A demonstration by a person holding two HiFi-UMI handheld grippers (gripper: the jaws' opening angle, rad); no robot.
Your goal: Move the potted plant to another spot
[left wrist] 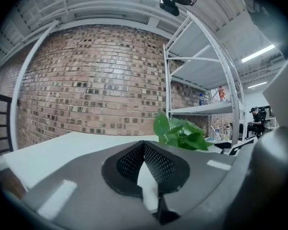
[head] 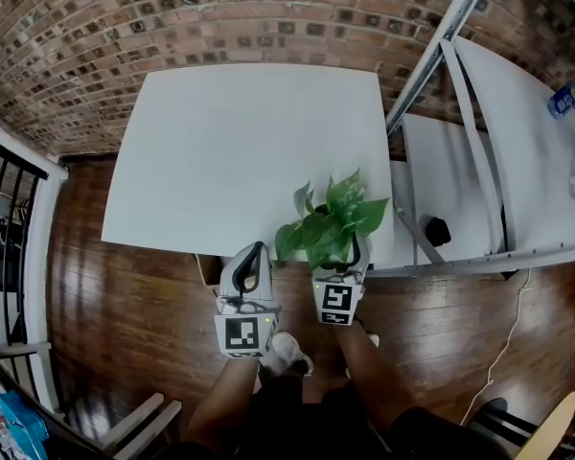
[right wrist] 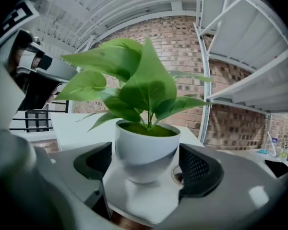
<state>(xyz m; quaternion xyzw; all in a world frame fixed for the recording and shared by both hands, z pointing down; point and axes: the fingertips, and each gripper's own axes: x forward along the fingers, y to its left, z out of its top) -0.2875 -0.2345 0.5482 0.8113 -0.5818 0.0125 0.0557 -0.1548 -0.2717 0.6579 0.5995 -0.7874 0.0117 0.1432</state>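
Green, heart-shaped leaves mark the potted plant (head: 331, 223), which stands at the near right corner of the white table (head: 240, 151), close to the front edge. The right gripper (head: 338, 268) reaches in from the person's side and grasps the plant's round white pot (right wrist: 146, 152). In the right gripper view the pot sits squarely between the two dark pads (right wrist: 197, 169), and both jaws lie against its sides. Its base looks to be on the table top, though a thin gap under it cannot be ruled out from these angles.

The left gripper (head: 252, 255) hovers just beside the right one, at the table's front edge, pointing level toward the brick wall (head: 172, 17). Its jaws are clenched together at the tips with nothing between them, and the plant's leaves show off to its right, apart from it.

White metal shelving (head: 517, 161) stands to the right of the table, with a bottle (head: 567, 96) lying on one shelf. Dark wooden floor (head: 125, 286) lies below, where the person's shoe (head: 287, 353) shows.
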